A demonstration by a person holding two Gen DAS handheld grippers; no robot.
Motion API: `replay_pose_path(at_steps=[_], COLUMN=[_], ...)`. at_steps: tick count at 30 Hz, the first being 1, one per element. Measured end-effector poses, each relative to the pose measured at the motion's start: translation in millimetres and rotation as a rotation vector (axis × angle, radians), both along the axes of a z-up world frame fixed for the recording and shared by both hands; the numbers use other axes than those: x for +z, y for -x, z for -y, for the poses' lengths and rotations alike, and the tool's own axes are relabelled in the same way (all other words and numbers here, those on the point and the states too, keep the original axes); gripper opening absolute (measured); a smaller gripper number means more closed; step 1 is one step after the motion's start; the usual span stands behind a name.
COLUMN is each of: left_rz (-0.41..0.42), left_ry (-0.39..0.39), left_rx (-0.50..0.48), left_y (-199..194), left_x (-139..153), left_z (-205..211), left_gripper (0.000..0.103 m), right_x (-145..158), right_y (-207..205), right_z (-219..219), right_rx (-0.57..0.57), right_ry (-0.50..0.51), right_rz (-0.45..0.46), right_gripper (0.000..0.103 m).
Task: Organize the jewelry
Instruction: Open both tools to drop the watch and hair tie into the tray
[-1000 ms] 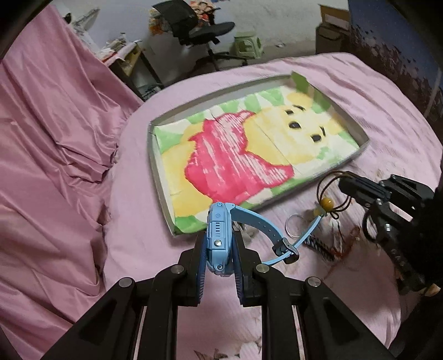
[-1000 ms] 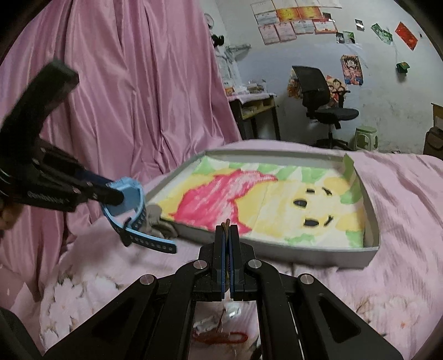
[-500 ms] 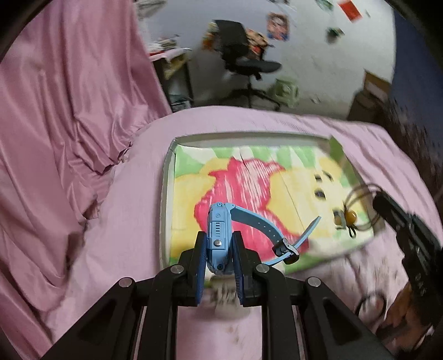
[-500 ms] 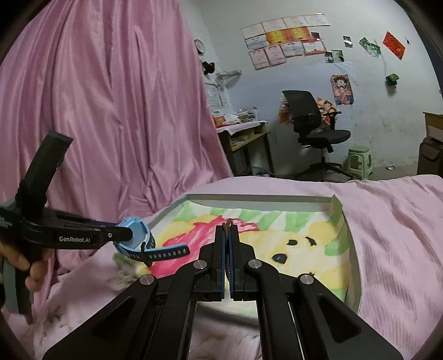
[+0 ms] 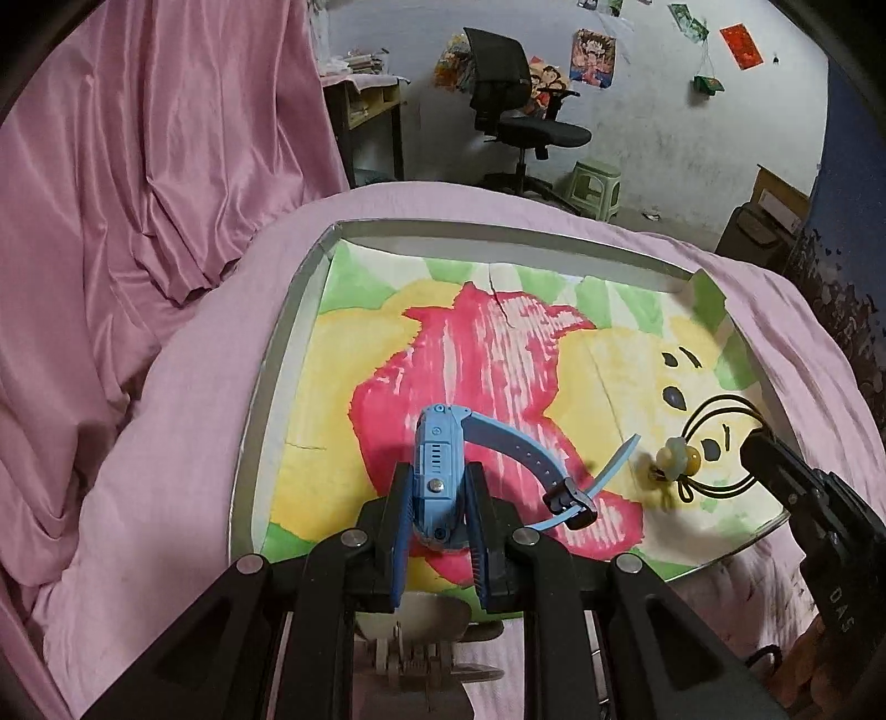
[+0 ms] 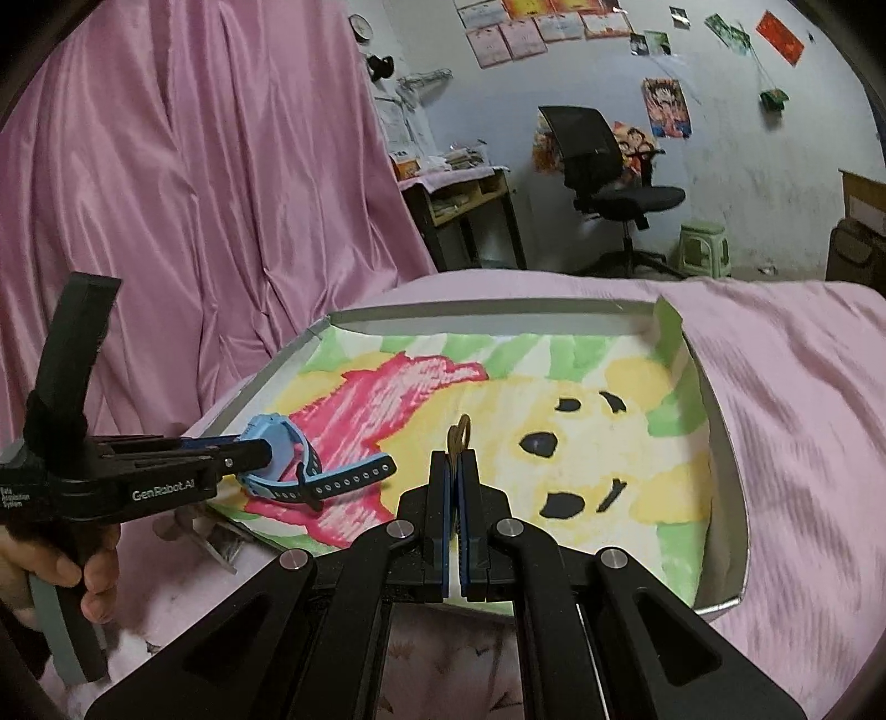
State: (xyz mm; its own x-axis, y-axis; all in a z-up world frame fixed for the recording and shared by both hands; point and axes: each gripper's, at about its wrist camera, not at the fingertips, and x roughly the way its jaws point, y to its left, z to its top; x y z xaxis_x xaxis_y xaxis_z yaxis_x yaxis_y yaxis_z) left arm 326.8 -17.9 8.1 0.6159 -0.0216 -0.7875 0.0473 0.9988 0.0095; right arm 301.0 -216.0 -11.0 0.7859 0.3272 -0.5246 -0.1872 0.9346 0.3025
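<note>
Watch (image 5: 437, 471) clamped between left fingers (image 5: 400, 520); over tray (image 5: 260, 387).

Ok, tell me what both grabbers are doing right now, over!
Left gripper shut on blue watch, above tray. Right gripper shut on corded charm, also over tray. Nothing in the way.

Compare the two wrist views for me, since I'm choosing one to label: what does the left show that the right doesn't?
Left only: the cord necklace's loops and bead hanging from the right gripper, and a metal piece below the left gripper.
Right only: the hand on the left gripper's handle, the wall clock, and just a bit of cord between its shut fingers.
Both: the blue watch clamped by the left gripper, the tray, the office chair.
</note>
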Motion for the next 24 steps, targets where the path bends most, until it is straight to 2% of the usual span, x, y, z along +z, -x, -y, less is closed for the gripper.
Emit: replay_pose_path(at_steps=[4, 5, 6, 7, 9, 13, 14, 16, 18, 20, 22, 24], left_rz=[0.034, 0.052, 0.066, 0.086, 0.137, 0.201, 0.215, 0.264, 0.309, 0.345, 0.376, 0.398], left_ry=[0.021, 0.021, 0.022, 0.023, 0.029, 0.069, 0.079, 0.104, 0.122, 0.132, 0.137, 0.147], left_rx=[-0.011, -0.017, -0.021, -0.023, -0.021, -0.031, -0.031, -0.028, -0.028, -0.033, -0.032, -0.028], left_y=[9, 13, 16, 20, 30, 50, 54, 68, 81, 94, 107, 120], left_x=[7, 9, 11, 14, 19, 29, 30, 35, 39, 42, 45, 46], left_z=[-2, -1, -1, -1, -1, -1, -1, -3, -5, -5, -6, -7], left_gripper=[0.019, 0.022, 0.031, 0.045, 0.053, 0.055, 0.057, 0.07, 0.076, 0.078, 0.088, 0.093], right_x=[-4, -4, -4, -3, -1, 10, 13, 21, 29, 37, 43, 47], right_y=[4, 6, 8, 11, 16, 34, 38, 53, 66, 82, 98, 112], right_z=[3, 5, 7, 8, 10, 11, 11, 12, 14, 17, 20, 23], right_rx=[-0.011, -0.014, -0.018, -0.022, -0.026, -0.041, -0.046, -0.061, -0.074, -0.089, -0.101, -0.114], right_ry=[-0.001, -0.003, -0.004, -0.007, -0.007, 0.01, 0.015, 0.025, 0.03, 0.034, 0.037, 0.048], right_rz=[-0.017, -0.017, -0.015, -0.007, 0.003, 0.062, 0.078, 0.132, 0.175, 0.217, 0.253, 0.283], right_gripper=[0.009, 0.016, 0.025, 0.027, 0.028, 0.028, 0.031, 0.041, 0.051, 0.057, 0.066, 0.076])
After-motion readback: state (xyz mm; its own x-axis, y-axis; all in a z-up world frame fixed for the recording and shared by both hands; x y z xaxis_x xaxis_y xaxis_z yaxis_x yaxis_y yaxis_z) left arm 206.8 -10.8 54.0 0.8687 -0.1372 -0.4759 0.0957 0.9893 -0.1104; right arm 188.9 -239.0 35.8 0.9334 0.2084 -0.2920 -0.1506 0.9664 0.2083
